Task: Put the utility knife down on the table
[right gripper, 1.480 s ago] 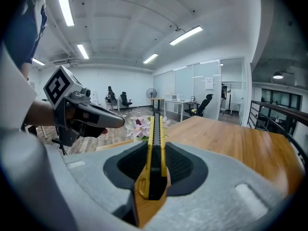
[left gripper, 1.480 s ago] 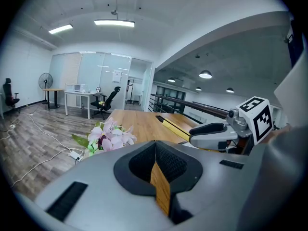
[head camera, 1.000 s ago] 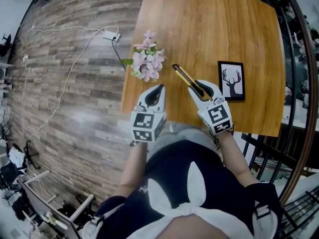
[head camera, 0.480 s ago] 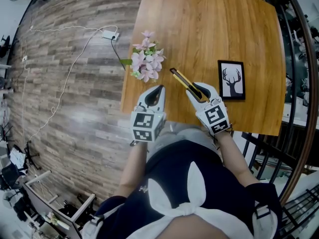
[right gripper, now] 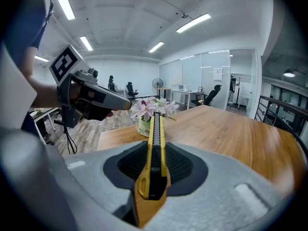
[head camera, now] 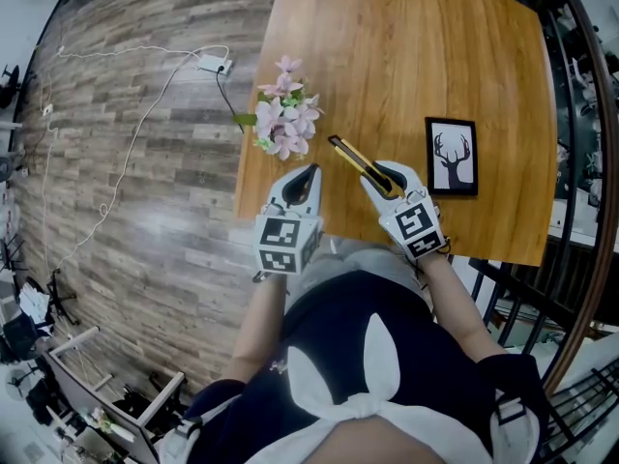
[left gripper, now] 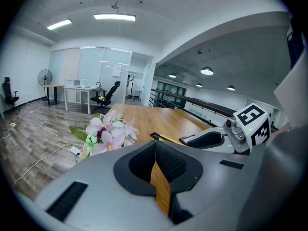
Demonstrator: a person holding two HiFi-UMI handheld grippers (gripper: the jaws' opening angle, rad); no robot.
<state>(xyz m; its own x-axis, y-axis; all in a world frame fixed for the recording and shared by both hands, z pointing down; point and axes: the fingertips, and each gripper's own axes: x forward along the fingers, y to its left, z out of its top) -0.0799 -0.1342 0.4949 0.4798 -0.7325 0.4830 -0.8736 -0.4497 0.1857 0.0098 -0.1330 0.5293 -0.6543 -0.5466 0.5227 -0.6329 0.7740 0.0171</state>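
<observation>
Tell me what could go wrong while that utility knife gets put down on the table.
1. The utility knife juts far ahead of the right gripper, with its tip close to the flowers. A forward slide could knock them.
2. The jaws hold the knife only near its back end, so on release it may tip and drop front-first onto the table.
3. The left gripper sits close beside it and could be bumped.
</observation>
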